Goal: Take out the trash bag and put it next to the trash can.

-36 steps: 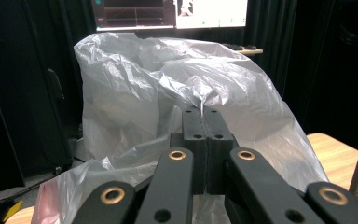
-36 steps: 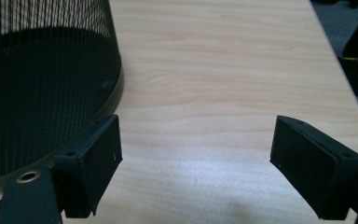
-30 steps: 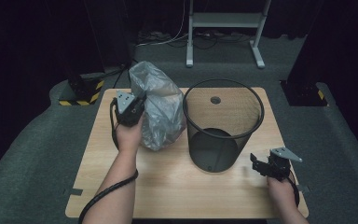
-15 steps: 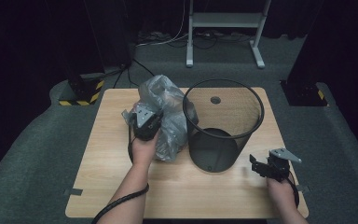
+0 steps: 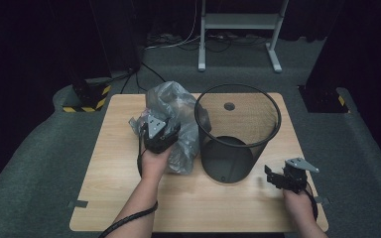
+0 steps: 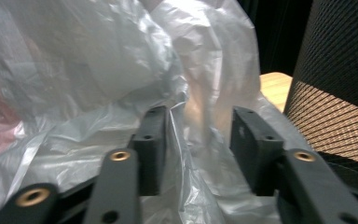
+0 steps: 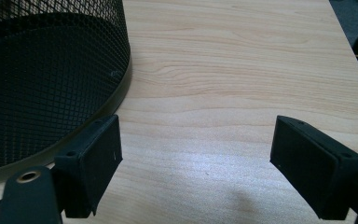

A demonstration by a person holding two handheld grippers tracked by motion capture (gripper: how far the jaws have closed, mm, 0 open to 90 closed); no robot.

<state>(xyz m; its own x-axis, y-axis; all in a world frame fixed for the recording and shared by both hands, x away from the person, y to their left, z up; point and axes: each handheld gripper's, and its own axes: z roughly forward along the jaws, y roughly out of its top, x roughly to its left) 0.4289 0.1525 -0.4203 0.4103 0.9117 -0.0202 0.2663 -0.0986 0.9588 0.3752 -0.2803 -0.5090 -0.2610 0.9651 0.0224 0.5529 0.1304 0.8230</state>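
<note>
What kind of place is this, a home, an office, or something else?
Probably a lab or recording studio set up for filming handling tasks: one small wooden table on grey carpet, black surroundings all round, loose cables and a metal stand behind, and a hand-held gripper in use.

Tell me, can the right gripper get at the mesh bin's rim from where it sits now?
Probably yes. The right gripper is open, nothing between its jaws, beside the mesh bin with bare table between. The bag and left gripper are on the bin's far side.

Left claw (image 5: 151, 128) jaws just opening; right claw (image 5: 278, 179) gapes wide.
</note>
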